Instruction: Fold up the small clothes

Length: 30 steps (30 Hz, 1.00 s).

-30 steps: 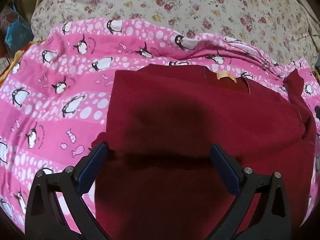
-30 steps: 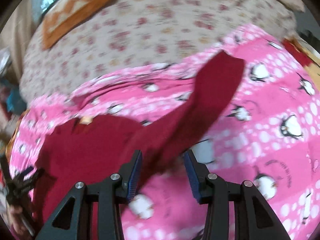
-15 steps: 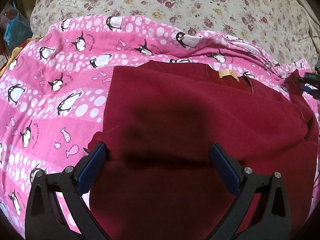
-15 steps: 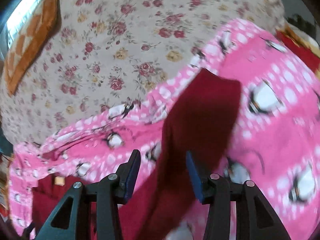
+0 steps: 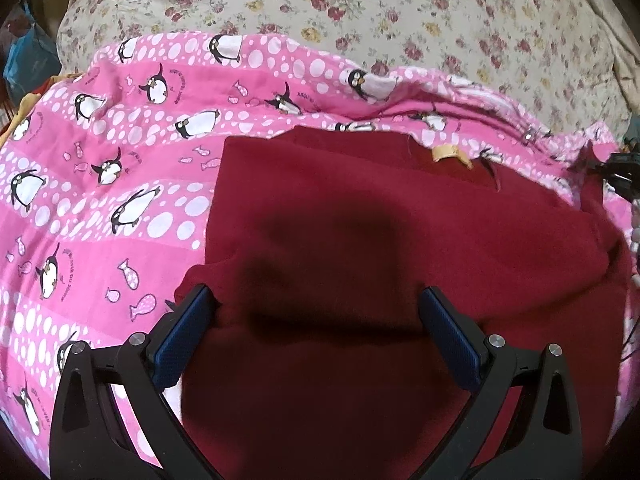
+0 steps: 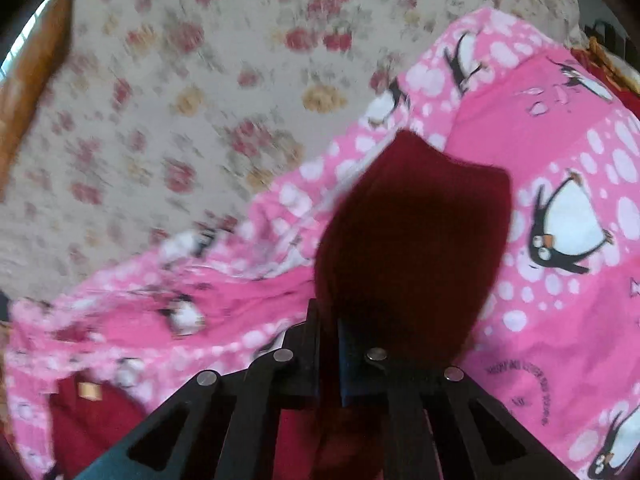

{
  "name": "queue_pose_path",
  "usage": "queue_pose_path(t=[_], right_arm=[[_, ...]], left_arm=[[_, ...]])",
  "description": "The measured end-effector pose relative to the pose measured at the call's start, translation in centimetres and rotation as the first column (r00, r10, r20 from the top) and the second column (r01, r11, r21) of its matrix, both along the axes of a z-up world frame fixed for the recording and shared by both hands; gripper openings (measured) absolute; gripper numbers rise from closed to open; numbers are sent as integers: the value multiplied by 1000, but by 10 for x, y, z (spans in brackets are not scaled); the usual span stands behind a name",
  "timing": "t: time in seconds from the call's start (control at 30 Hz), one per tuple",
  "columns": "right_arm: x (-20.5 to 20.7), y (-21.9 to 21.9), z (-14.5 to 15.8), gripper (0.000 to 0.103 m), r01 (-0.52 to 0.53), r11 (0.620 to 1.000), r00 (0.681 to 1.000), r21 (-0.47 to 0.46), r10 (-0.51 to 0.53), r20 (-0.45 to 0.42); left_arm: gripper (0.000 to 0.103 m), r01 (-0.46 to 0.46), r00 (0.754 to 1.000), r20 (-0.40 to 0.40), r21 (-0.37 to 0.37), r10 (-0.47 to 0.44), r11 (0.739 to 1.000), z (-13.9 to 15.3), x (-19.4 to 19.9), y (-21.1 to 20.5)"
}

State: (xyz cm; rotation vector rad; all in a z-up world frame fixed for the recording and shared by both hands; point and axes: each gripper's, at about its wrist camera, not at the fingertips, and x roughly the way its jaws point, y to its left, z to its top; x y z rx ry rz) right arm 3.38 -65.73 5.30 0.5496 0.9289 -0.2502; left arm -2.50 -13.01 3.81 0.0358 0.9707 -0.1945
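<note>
A dark red sweater (image 5: 360, 248) lies flat on a pink penguin blanket (image 5: 120, 184), its collar with a tan label (image 5: 448, 154) at the far side. My left gripper (image 5: 316, 320) is open and hovers over the sweater's lower body, its left finger near the folded left edge. My right gripper (image 6: 328, 344) is shut on the sweater's right sleeve (image 6: 412, 240), whose cuff end stands up beyond the fingers. The right gripper also shows at the far right in the left wrist view (image 5: 620, 176). The sweater's body and label (image 6: 90, 392) show at lower left in the right wrist view.
A floral quilt (image 5: 360, 12) covers the bed beyond the blanket. A blue bag (image 5: 28, 60) sits at the far left. An orange cushion edge (image 6: 28, 92) lies at the left in the right wrist view.
My right gripper moved along the sleeve toward the cuff and closed on it. My left gripper stayed open and shifted only slightly over the sweater.
</note>
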Motion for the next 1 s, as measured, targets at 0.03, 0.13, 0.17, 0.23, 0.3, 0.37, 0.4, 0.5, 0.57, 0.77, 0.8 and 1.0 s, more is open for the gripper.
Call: queue_pose_path(t=[0.03,0.13,0.17,0.23,0.3,0.37,0.4,0.5,0.57,0.77,0.8,1.0], right_arm=[[-7,0,11,6,-3,1000,999,22,2,35],[-29,6,53,6,-53,996,988,68,42,150],[-33,10,64,6,-69,995,983,73,56,173],[-48,26,99,6,-126,990,964,64,107,243],[-62,48,134,6,-181,982,941,44,160,297],[-67,64,159,6,-241,970,918,42,213,334],[-69,78,171,6,-280,959,904,34,252,346],[-71,123,196,6,-398,917,856,7,369,362],[-68,159,200,6,-471,882,823,-6,443,356],[-46,259,157,6,-627,779,752,22,598,278],[-40,280,138,6,-653,756,740,48,624,252],[-39,367,41,6,-755,650,655,82,754,53]], left_arm=[[102,1,1000,9,-5,-1,1000,3,-2,1],[102,-8,998,57,9,8,1000,14,-6,7],[102,-12,998,68,12,11,1000,17,-7,9],[102,-21,997,80,-2,21,1000,22,-8,14],[102,-33,995,90,-22,35,999,28,-8,21],[102,-56,992,109,-40,61,998,34,-9,28],[102,-67,991,115,-49,72,997,37,-9,32],[102,-96,987,124,-82,106,992,43,-9,45],[102,-116,984,123,-99,128,988,45,-8,54],[102,-175,977,100,-138,189,975,43,-4,74],[102,-179,976,97,-140,194,974,42,-3,76],[102,-192,977,60,-161,203,968,36,2,81]])
